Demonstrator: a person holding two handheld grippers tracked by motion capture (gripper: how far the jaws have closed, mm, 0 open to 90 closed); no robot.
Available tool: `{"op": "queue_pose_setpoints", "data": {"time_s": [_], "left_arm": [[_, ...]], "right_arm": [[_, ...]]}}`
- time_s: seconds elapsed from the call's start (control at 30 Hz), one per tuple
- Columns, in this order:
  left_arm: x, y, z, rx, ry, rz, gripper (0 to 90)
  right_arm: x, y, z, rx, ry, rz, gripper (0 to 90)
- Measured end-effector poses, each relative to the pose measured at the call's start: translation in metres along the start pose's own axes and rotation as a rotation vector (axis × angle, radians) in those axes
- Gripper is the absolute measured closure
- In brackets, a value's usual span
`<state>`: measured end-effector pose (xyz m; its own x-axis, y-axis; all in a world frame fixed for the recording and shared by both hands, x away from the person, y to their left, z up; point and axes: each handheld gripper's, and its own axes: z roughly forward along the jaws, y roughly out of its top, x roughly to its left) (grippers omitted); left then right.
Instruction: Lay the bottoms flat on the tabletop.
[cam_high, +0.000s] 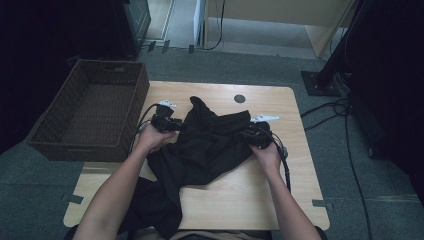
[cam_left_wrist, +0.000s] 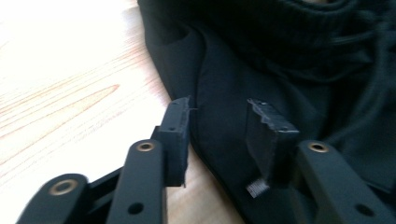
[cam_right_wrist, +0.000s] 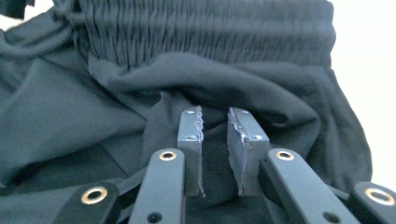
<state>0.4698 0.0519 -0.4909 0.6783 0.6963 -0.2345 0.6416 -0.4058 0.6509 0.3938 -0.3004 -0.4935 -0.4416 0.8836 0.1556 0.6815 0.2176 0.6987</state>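
High view shows my black garment (cam_high: 205, 145) spread in a crumpled heap over the middle of the wooden desk (cam_high: 280, 195), one end spilling over the desk's near edge. A brown wicker basket (cam_high: 55, 125) stands off the garment's left side, past the desk's edge, and a small dark round disc (cam_high: 239, 98) sits in the desk just beyond the cloth; nothing lies on top of the fabric. My left gripper (cam_left_wrist: 219, 123) is at the garment's left edge, its jaws parted and pressing on nothing, with the cloth's border running between them. My right gripper (cam_right_wrist: 215, 123) is at the garment's right side, jaws clenched on a fold of cloth just below the gathered waistband (cam_right_wrist: 210, 28).
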Motion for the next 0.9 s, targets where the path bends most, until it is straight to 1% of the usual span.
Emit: {"op": "queue_pose_setpoints", "data": {"time_s": [0.03,0.1,0.17,0.2,0.23,0.3,0.37,0.4,0.5,0.53,0.57,0.6,0.63,0.67,0.7,0.73,0.8,0.9], "left_arm": [[0.000,0.000,0.003,0.008,0.001,0.000,54.4],[-0.001,0.000,0.007,0.009,-0.001,0.003,54.9],[-0.002,-0.001,0.010,0.014,-0.001,0.009,57.7],[-0.003,-0.002,0.012,0.021,0.002,0.018,59.9],[-0.003,-0.002,0.013,0.024,0.001,0.018,62.4],[-0.004,-0.003,0.015,0.025,0.003,0.012,64.2],[-0.005,-0.005,0.016,0.010,0.023,0.026,68.9],[-0.006,-0.006,0.016,0.012,0.033,0.039,72.0],[-0.006,-0.006,0.016,0.019,0.041,0.040,83.8],[-0.006,-0.006,0.015,0.025,0.046,0.050,86.9],[-0.007,-0.006,0.014,0.030,0.053,0.059,88.4],[-0.008,-0.006,0.013,0.033,0.076,0.077,89.0],[-0.009,-0.007,0.010,0.016,0.094,0.092,89.4],[-0.008,-0.008,0.006,0.000,0.100,0.083,89.6],[-0.006,-0.010,0.003,-0.010,0.101,0.068,89.7],[-0.004,-0.012,-0.001,-0.011,0.093,0.055,89.7],[-0.001,-0.016,-0.007,-0.018,0.094,0.041,89.8],[0.004,-0.023,-0.016,-0.033,0.089,0.002,89.7]], "right_arm": [[0.000,-0.001,0.002,0.006,0.002,-0.003,77.2],[0.000,-0.002,0.005,0.017,-0.001,-0.004,77.5],[-0.001,-0.003,0.008,0.022,-0.005,0.002,78.7],[-0.001,-0.004,0.009,0.022,-0.003,0.001,79.8],[-0.001,-0.004,0.010,0.027,-0.004,0.003,81.8],[0.000,-0.005,0.012,0.038,-0.003,-0.007,88.2],[0.001,-0.008,0.013,0.036,-0.006,-0.012,90.0],[0.002,-0.009,0.013,0.034,-0.002,-0.009,90.0],[0.001,-0.011,0.013,0.022,0.001,-0.009,90.0],[0.000,-0.011,0.013,0.021,0.002,-0.007,90.0],[0.000,-0.011,0.014,0.014,0.001,-0.003,90.0],[-0.001,-0.011,0.014,0.011,-0.002,0.001,90.0],[-0.002,-0.011,0.014,0.010,-0.004,0.003,90.0],[-0.003,-0.011,0.013,0.010,-0.002,0.004,90.0],[-0.004,-0.011,0.013,0.010,-0.013,0.001,90.0],[-0.005,-0.012,0.012,0.010,-0.025,-0.016,90.0],[-0.008,-0.013,0.011,0.003,-0.064,-0.039,90.0],[-0.014,-0.013,0.010,-0.006,-0.089,-0.017,90.0]]}}
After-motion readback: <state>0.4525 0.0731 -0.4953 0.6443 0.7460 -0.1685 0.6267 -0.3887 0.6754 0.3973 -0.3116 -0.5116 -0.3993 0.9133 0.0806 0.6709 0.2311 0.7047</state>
